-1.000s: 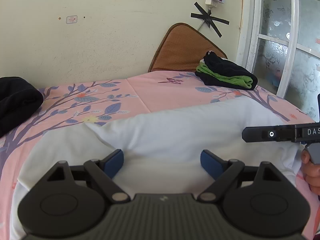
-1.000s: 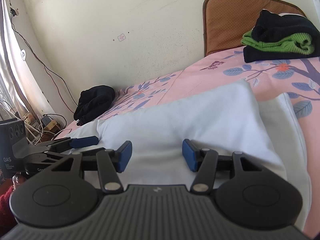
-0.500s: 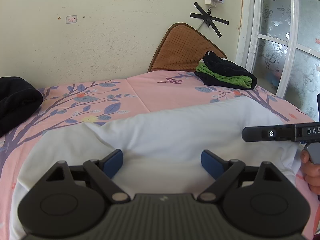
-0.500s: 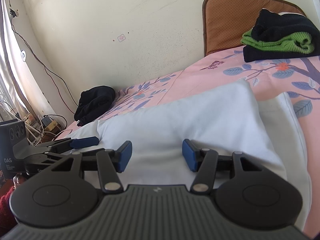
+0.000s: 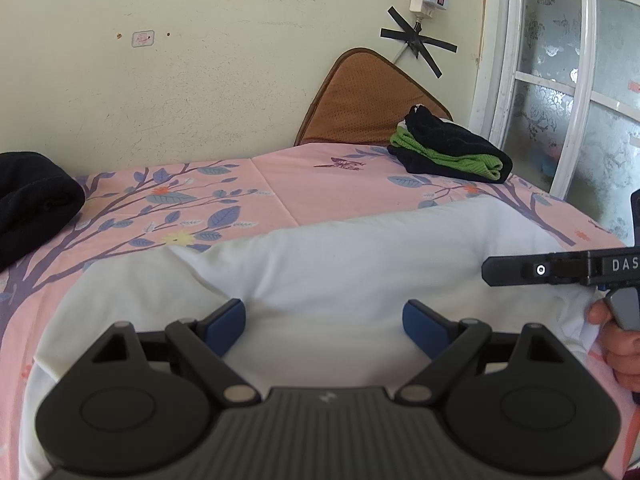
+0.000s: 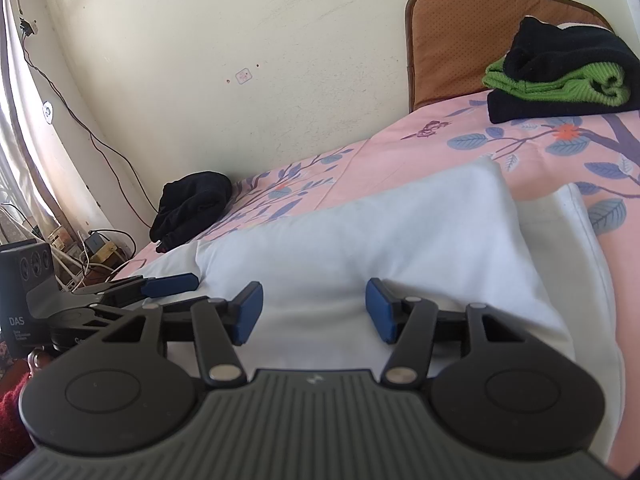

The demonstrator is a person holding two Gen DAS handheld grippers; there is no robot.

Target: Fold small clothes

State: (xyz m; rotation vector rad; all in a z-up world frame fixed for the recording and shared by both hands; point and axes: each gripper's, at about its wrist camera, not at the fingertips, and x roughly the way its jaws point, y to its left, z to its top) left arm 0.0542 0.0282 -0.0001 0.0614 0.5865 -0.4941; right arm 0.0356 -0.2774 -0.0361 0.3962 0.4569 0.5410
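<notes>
A white garment [image 5: 360, 256] lies partly folded on the pink floral bedsheet [image 5: 304, 184]; an upper layer rests over a wider lower layer. My left gripper [image 5: 324, 322] hovers open over its near edge, blue pads apart, nothing between them. My right gripper [image 6: 314, 310] also stands open above the same white garment [image 6: 380, 240], with nothing pinched. In the left wrist view the right gripper's body [image 5: 560, 270] and a hand [image 5: 620, 344] show at the right edge. The left gripper's fingers [image 6: 168, 284] appear at the left in the right wrist view.
A stack of folded black and green clothes [image 5: 448, 152] sits at the far right by a brown cushion [image 5: 372, 100]. A crumpled black garment [image 6: 192, 208] lies at the far left of the bed. Cables and a power strip [image 6: 80, 248] sit beyond the bed's left edge.
</notes>
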